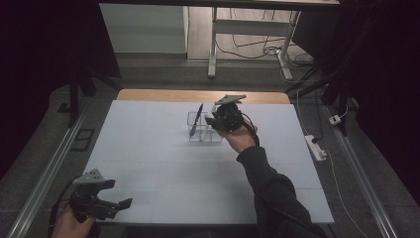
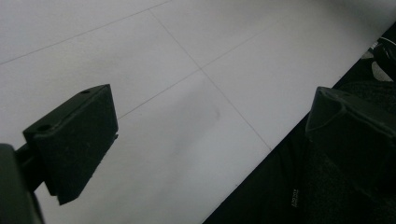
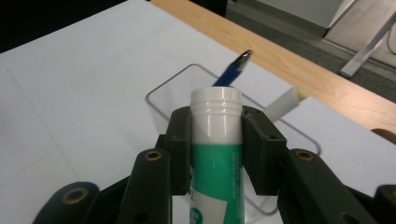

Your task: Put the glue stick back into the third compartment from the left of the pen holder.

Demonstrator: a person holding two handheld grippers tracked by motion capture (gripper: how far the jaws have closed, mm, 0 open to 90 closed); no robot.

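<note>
Right gripper clamps white-capped green glue stick over clear organizer holding blue pen; label unreadable. Left gripper wide open, empty, at near table edge.

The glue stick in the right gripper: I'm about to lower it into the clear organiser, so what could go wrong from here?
The glue stick sits clamped in the right gripper above the clear organiser. Its cap could knock the leaning blue pen or the white stick beside it. The light organiser may also slide or tip on the smooth white table if its rim is struck.
</note>
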